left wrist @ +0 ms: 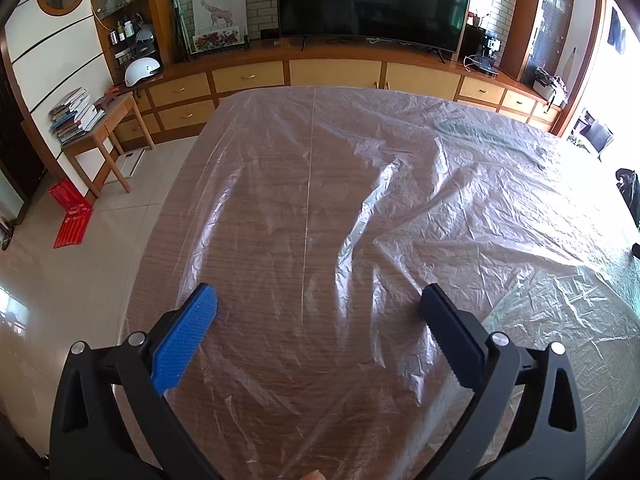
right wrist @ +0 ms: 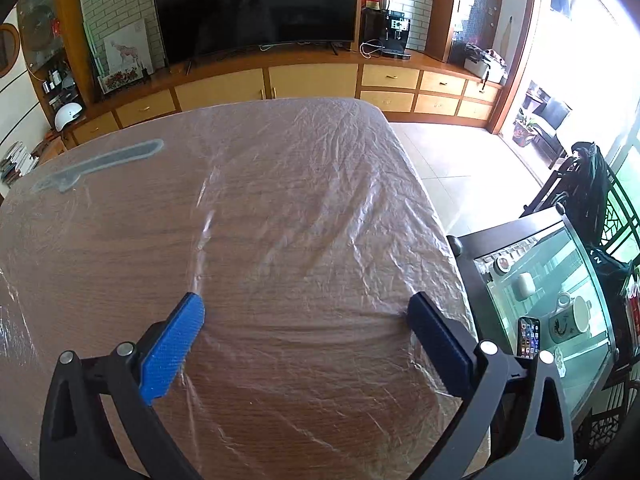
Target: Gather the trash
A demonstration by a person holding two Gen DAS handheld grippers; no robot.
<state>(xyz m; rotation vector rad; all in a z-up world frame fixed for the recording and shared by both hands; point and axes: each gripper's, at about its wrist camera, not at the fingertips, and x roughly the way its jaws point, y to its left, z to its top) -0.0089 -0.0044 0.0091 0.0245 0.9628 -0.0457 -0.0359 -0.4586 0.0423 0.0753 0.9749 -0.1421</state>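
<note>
A thin, crinkled clear plastic sheet (left wrist: 360, 184) covers the whole wooden table top; it also shows in the right wrist view (right wrist: 304, 200). My left gripper (left wrist: 318, 300) is open and empty, its blue pads (left wrist: 188, 332) just above the sheet near the table's near left side. My right gripper (right wrist: 306, 308) is open and empty above the sheet near the table's right edge. A grey flat shape (right wrist: 100, 162) lies under the sheet at the far left of the right wrist view. No loose trash items show on the table.
A TV (left wrist: 372, 0) on a long wooden cabinet (left wrist: 328, 72) stands beyond the table. A small side table with books (left wrist: 80, 120) and a red bag (left wrist: 72, 216) are left. A glass-topped side table (right wrist: 552, 304) with phone and mug stands right.
</note>
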